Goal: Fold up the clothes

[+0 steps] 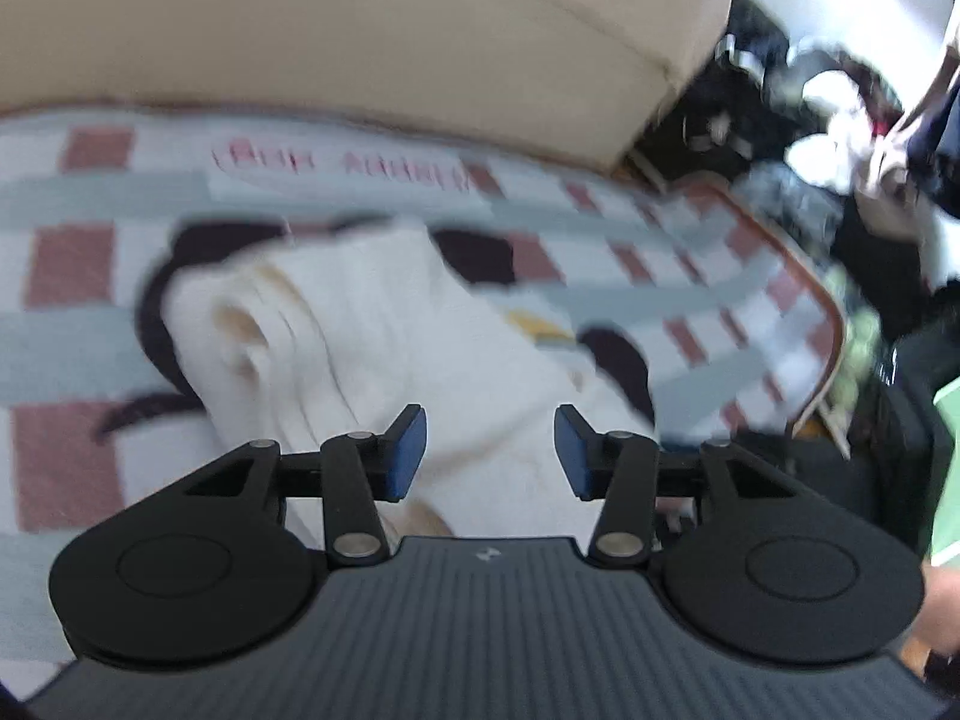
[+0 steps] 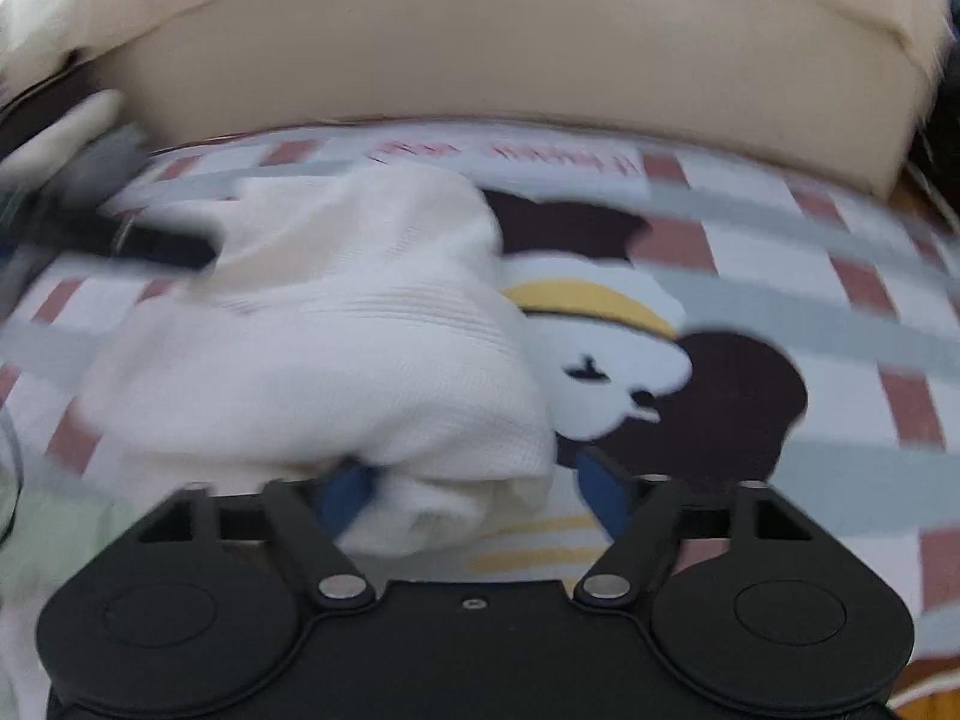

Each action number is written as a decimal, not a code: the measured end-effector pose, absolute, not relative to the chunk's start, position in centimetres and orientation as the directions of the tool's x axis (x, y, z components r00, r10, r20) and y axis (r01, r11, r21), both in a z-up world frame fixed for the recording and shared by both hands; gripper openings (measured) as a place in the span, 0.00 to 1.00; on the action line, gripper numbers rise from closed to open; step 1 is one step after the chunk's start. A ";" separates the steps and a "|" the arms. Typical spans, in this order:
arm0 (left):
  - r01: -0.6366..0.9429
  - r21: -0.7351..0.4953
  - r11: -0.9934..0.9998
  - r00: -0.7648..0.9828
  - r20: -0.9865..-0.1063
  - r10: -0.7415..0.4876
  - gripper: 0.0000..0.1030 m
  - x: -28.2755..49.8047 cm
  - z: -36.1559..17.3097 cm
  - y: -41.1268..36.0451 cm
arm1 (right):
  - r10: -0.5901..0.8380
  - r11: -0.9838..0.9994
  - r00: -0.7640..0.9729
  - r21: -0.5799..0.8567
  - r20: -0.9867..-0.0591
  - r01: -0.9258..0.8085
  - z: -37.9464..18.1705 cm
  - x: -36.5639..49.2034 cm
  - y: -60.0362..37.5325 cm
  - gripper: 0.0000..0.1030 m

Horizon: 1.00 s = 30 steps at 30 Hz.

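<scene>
A white knitted garment (image 1: 384, 324) lies bunched and partly folded on a checked blanket with a cartoon print (image 1: 90, 192). My left gripper (image 1: 489, 450) hovers over the garment's near end, open, with no cloth pinched between its blue pads. In the right wrist view the same garment (image 2: 336, 348) fills the left half of the blanket (image 2: 840, 300). My right gripper (image 2: 474, 495) stands open and wide. A rolled edge of the garment sits between its jaws, covering part of the left pad and clear of the right pad. A blurred black shape (image 2: 150, 246) at the garment's far left looks like the other gripper.
A beige cushion (image 1: 360, 30) (image 2: 510, 60) runs along the blanket's far side. Past the blanket's rounded right edge lies a dark pile of clutter and clothes (image 1: 840, 120). A pale green sleeve (image 1: 948, 450) shows at the right edge.
</scene>
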<state>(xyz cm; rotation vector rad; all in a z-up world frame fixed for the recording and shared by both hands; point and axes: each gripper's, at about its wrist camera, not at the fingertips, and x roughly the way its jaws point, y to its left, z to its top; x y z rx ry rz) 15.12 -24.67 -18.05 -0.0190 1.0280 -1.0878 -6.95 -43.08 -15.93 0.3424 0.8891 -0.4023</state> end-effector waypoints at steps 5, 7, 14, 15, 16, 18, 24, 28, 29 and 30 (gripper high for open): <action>0.750 -0.405 0.524 0.059 -0.748 -0.662 0.45 12.9 -19.5 -25.3 | -0.245 0.884 0.637 0.100 -0.731 0.456 -14.7 -7.7 -42.1 0.29; 0.784 -0.345 0.516 0.070 -0.777 -0.626 0.45 12.1 -19.0 -25.7 | -0.263 0.903 0.616 0.036 -0.743 0.429 -15.1 -8.1 -41.4 0.29; 0.800 -0.322 0.506 0.147 -0.714 -0.685 0.48 13.4 -15.4 -23.2 | -0.283 0.860 0.513 0.022 -0.810 0.509 -15.8 -11.4 -43.9 0.05; 0.783 -0.339 0.522 0.178 -0.682 -0.709 0.50 14.4 -14.8 -22.5 | -0.267 0.850 0.540 0.069 -0.798 0.523 -15.1 -12.1 -44.6 0.10; 0.764 -0.357 0.538 0.211 -0.649 -0.731 0.56 15.4 -14.3 -21.7 | -0.250 0.845 0.580 0.117 -0.775 0.522 -14.4 -12.4 -45.1 0.13; 0.723 -0.372 0.583 0.265 -0.630 -0.730 0.62 17.9 -14.2 -21.7 | -0.224 0.846 0.630 0.172 -0.744 0.504 -13.2 -11.9 -46.3 0.23; 0.728 -0.279 0.626 0.256 -0.737 -0.626 0.63 23.0 -18.2 -27.2 | -0.083 0.817 0.707 0.358 -0.702 0.452 -13.9 -7.3 -48.5 0.47; 0.791 -0.227 0.568 0.244 -0.734 -0.634 0.09 22.7 -20.5 -29.3 | -0.009 0.799 0.682 0.405 -0.731 0.444 -15.6 -4.9 -49.3 0.52; 0.781 -0.223 0.583 0.263 -0.730 -0.631 0.09 22.7 -20.2 -29.2 | 0.005 0.795 0.682 0.416 -0.731 0.440 -15.8 -4.7 -49.4 0.53; 0.768 -0.222 0.601 0.282 -0.725 -0.628 0.09 22.8 -20.0 -29.1 | 0.019 0.792 0.682 0.428 -0.731 0.436 -15.9 -4.5 -49.6 0.53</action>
